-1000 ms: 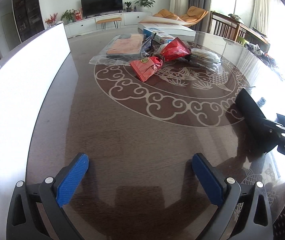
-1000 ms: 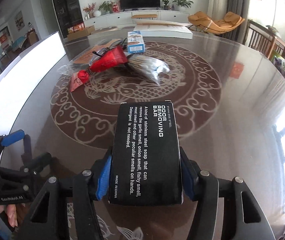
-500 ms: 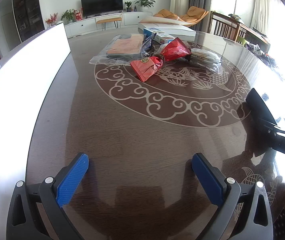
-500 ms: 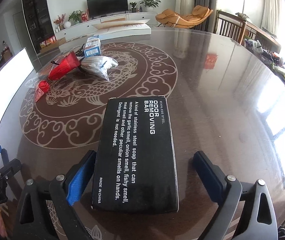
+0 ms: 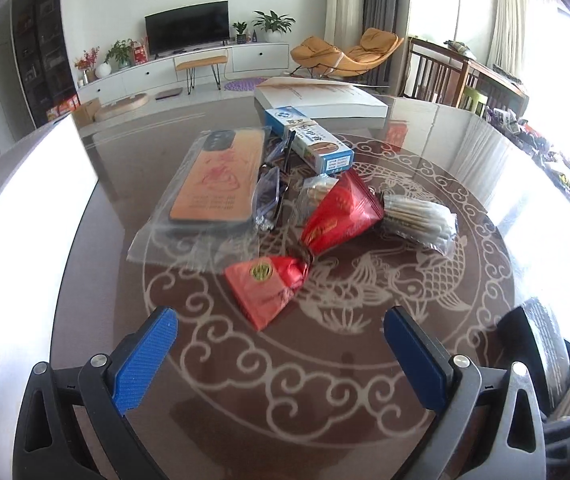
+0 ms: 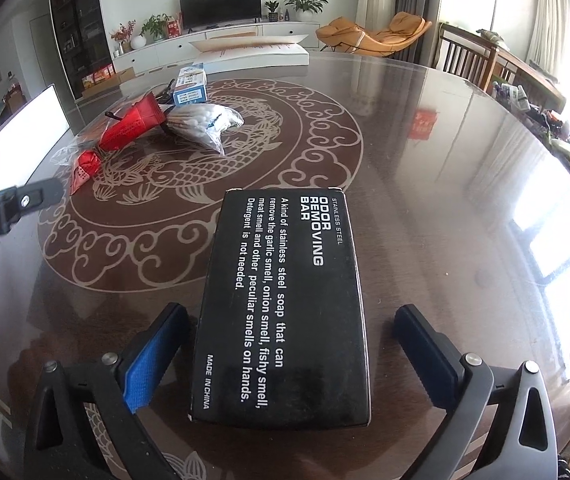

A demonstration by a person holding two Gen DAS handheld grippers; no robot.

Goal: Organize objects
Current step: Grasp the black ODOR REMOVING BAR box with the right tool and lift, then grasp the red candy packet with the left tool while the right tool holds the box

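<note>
A black "odor removing bar" box (image 6: pixel 283 304) lies flat on the dark round table (image 6: pixel 425 184), between the spread fingers of my right gripper (image 6: pixel 287 344), which is open and not touching it. My left gripper (image 5: pixel 279 344) is open and empty, just short of a small red packet (image 5: pixel 267 286). Beyond lie a larger red packet (image 5: pixel 339 212), a bag of cotton swabs (image 5: pixel 421 218), a bagged phone case (image 5: pixel 215 180), glasses (image 5: pixel 271 192) and a blue-white box (image 5: pixel 309 144). The black box shows at the right edge (image 5: pixel 541 344).
A flat white box (image 5: pixel 321 98) sits at the table's far edge. A white panel (image 5: pixel 17 216) runs along the left. Wooden chairs (image 6: pixel 473 56) stand at the right. The left gripper shows at the left in the right wrist view (image 6: pixel 9 208).
My right gripper has opened and let go of the black box, which now rests on the table. My left gripper has moved forward toward the pile of objects.
</note>
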